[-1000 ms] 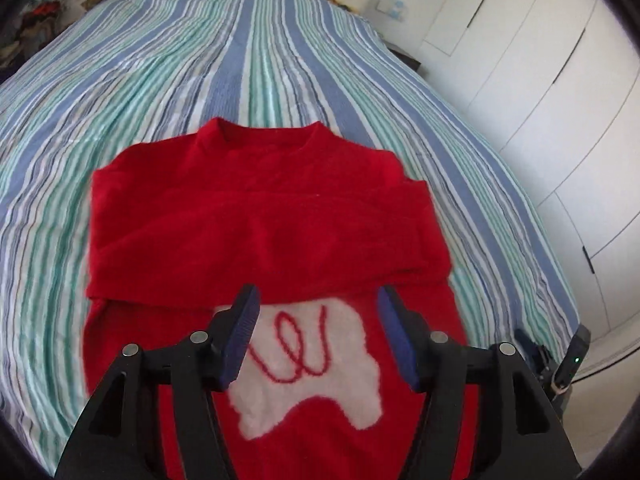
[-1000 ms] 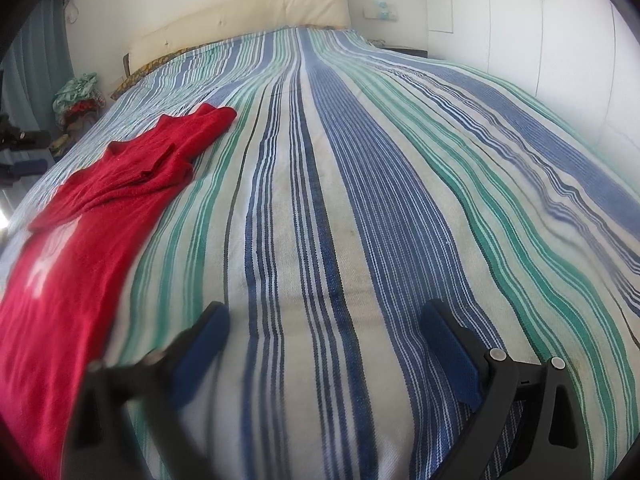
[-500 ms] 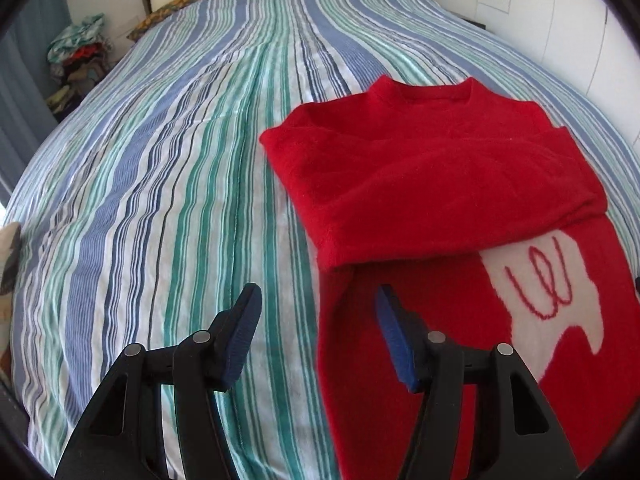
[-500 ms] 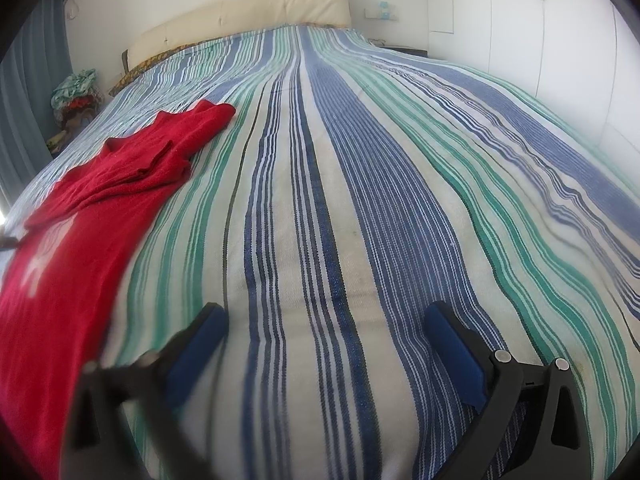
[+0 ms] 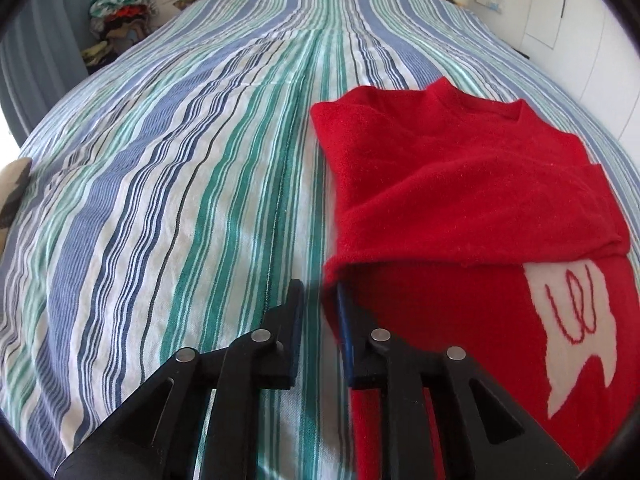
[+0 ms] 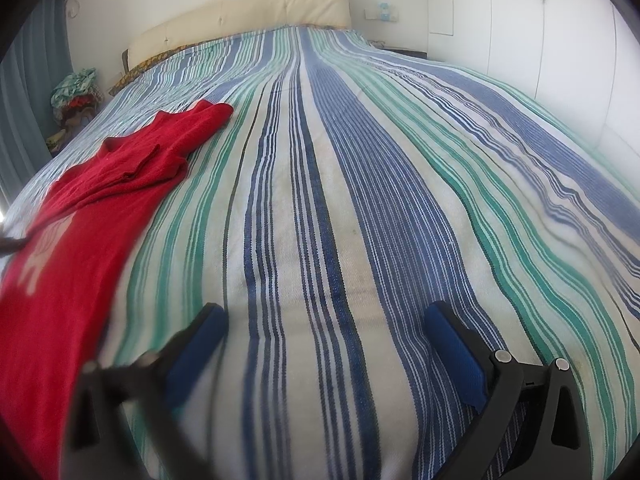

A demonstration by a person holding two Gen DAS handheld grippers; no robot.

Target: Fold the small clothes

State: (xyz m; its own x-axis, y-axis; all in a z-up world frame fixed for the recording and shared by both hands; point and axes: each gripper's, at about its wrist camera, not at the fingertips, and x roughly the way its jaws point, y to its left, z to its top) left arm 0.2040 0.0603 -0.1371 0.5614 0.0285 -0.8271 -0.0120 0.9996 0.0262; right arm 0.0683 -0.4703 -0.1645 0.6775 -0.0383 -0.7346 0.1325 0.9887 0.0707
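Note:
A small red sweater lies face up on the striped bedspread, its sleeves folded across the chest above a white patch with red scribble. My left gripper sits low at the sweater's left edge, where the folded sleeve meets the body. Its jaws are closing: the right pad is tucked under the sleeve's fold, the left finger is over bare bedspread, and a gap still shows. In the right wrist view the sweater lies far left, and my right gripper is open over the stripes, holding nothing.
A cream headboard closes the far end of the bed. A pile of clothes sits beside the bed at the far left, by a grey-blue curtain. White wardrobe doors run along the right side.
My left gripper moved from over the sweater's middle to its left edge, sank toward the bed, and its jaws narrowed around the folded sleeve's edge. The right gripper stayed put.

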